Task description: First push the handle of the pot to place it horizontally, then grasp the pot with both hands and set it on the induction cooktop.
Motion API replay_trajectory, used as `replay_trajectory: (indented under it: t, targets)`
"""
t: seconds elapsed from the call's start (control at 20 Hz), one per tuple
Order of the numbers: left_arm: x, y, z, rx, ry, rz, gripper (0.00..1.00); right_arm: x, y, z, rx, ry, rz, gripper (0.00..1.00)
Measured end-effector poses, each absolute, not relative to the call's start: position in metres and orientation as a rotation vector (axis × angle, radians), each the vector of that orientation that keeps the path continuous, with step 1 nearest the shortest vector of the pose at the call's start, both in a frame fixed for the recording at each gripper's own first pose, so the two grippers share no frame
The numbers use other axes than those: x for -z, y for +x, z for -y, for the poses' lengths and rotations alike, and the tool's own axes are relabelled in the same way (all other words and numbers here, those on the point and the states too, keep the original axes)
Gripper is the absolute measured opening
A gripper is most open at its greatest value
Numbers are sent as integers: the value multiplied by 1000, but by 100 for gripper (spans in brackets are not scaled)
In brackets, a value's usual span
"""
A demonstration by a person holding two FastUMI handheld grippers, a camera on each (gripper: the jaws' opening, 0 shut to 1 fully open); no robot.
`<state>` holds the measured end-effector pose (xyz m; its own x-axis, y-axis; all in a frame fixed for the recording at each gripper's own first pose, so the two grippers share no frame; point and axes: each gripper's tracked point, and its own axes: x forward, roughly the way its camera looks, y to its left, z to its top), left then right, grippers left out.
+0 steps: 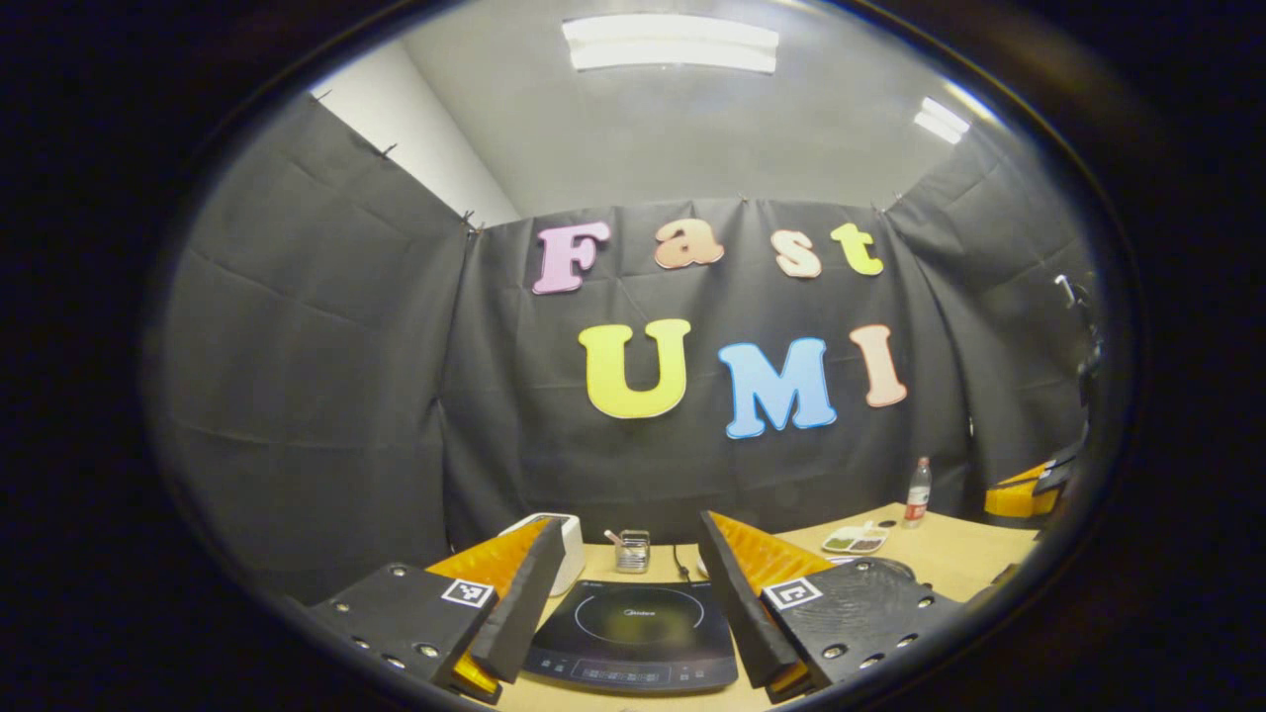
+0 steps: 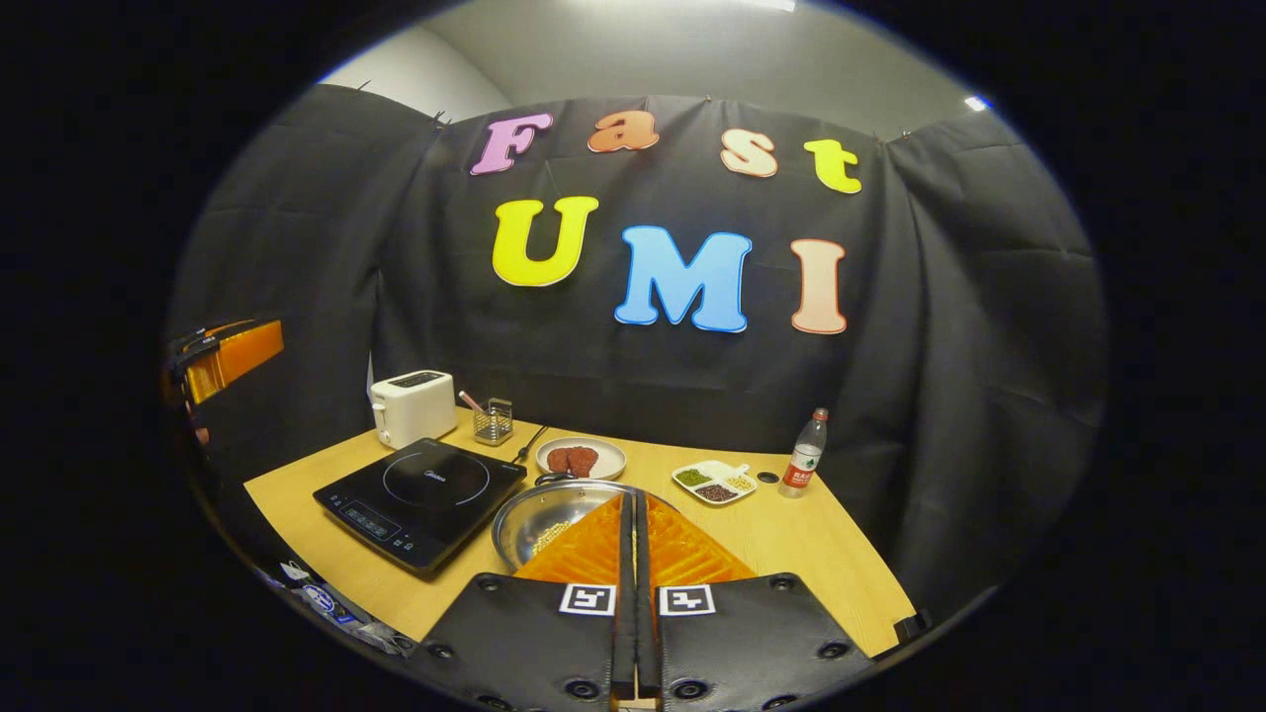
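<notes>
A shiny steel pot [image 2: 542, 514] stands on the wooden table [image 2: 791, 544] just right of the black induction cooktop [image 2: 420, 494]. A dark curved handle [image 2: 554, 479] shows at the pot's far rim. My right gripper [image 2: 634, 496] hovers over the pot, shut with nothing between its fingers, which hide the pot's right half. My left gripper [image 1: 628, 521] is open and empty, held above the near edge of the induction cooktop [image 1: 633, 633], which lies between its fingers. A dark bit of the pot's rim [image 1: 885, 566] peeks out behind the left gripper's right finger.
At the back stand a white toaster [image 2: 410, 405], a wire utensil holder [image 2: 492, 420], a plate of reddish food [image 2: 582, 458], a divided dish [image 2: 714, 482] and a bottle [image 2: 806, 455]. The left gripper [image 2: 223, 356] shows at the left edge, over the table's left side.
</notes>
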<state>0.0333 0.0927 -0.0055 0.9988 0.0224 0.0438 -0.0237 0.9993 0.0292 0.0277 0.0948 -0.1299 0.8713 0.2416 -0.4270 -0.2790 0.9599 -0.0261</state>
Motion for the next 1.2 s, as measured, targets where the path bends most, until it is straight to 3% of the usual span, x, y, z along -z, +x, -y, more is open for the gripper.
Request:
replay_trajectory:
  t: [1.2]
  targets:
    - [38,95,-53,-171,78,-50,80,317,13,-113,-686,-161,-973,2]
